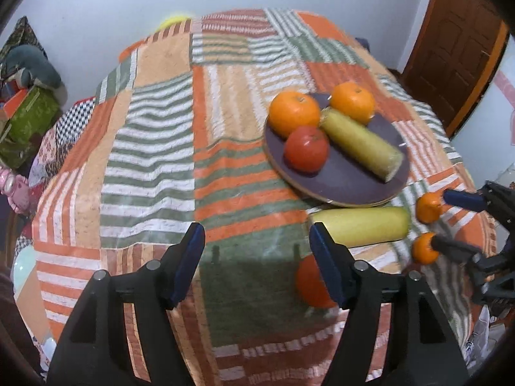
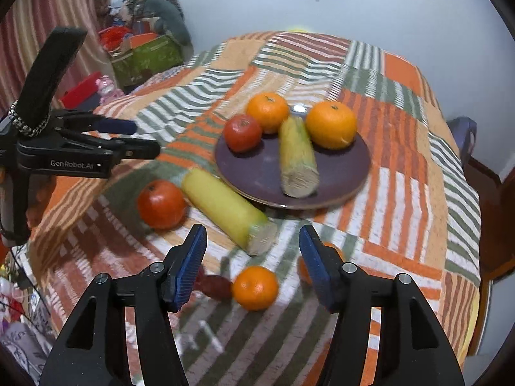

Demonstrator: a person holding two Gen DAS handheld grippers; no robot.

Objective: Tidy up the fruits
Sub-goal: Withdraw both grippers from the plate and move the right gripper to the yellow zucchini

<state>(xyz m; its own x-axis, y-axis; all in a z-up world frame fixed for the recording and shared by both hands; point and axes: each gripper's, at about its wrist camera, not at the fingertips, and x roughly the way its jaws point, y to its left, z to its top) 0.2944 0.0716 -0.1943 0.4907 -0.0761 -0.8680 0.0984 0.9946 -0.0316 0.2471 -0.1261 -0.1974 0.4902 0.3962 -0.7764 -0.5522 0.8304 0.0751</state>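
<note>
Fruit sits partly sorted on your patchwork tablecloth (image 2: pixel 402 167): the purple plate (image 2: pixel 338 173) at 12 o'clock from your right gripper (image 2: pixel 252 265) carries two oranges (image 2: pixel 331 124), a red apple (image 2: pixel 242 133) and a green corn cob (image 2: pixel 296 157). A yellow corn cob (image 2: pixel 225 207) and a second red apple (image 2: pixel 161 203) lie at 10 o'clock, two small oranges (image 2: pixel 255 287) between and beside the fingers (image 2: pixel 190 270). Both your grippers, left gripper (image 1: pixel 257 263) too, are spread wide, gripping nothing
</note>
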